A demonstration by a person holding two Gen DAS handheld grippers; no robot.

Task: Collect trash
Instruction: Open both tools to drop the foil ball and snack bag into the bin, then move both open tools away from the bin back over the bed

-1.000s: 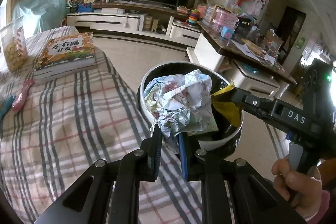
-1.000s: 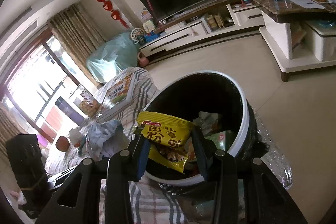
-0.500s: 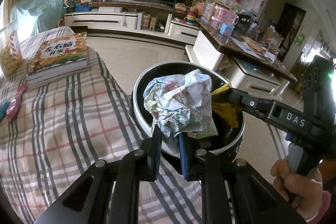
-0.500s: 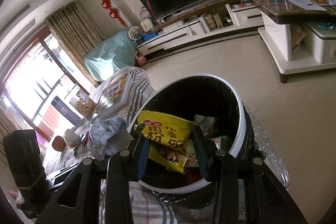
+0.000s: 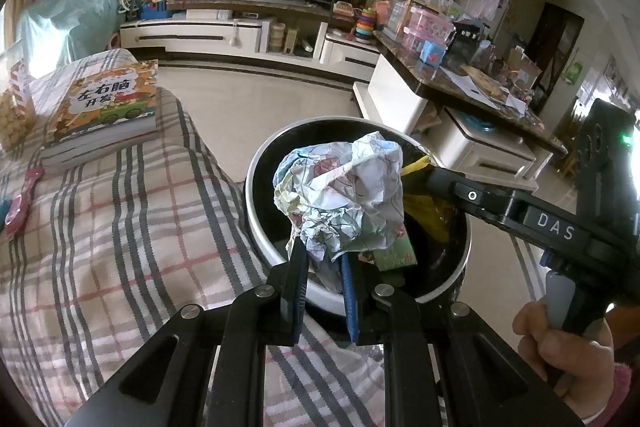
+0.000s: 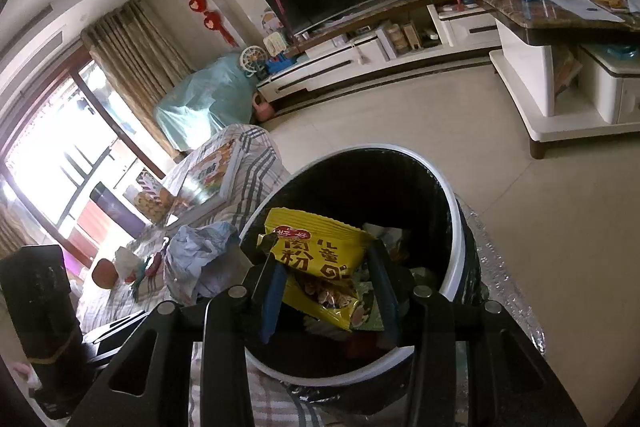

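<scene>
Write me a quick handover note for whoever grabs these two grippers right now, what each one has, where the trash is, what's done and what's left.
Left gripper: shut on the crumpled paper ball, held over the trash bin.
Right gripper: the yellow snack wrapper sits between its jaws over the bin's mouth; whether the pads press on it I cannot tell.
Bin: stands beside the plaid-covered surface, some trash already inside.
Done: both pieces carried to the bin.
Left: let both fall in. Then probably check the surface; a pink wrapper-like item lies near the book, and I cannot tell whether it is trash.
</scene>
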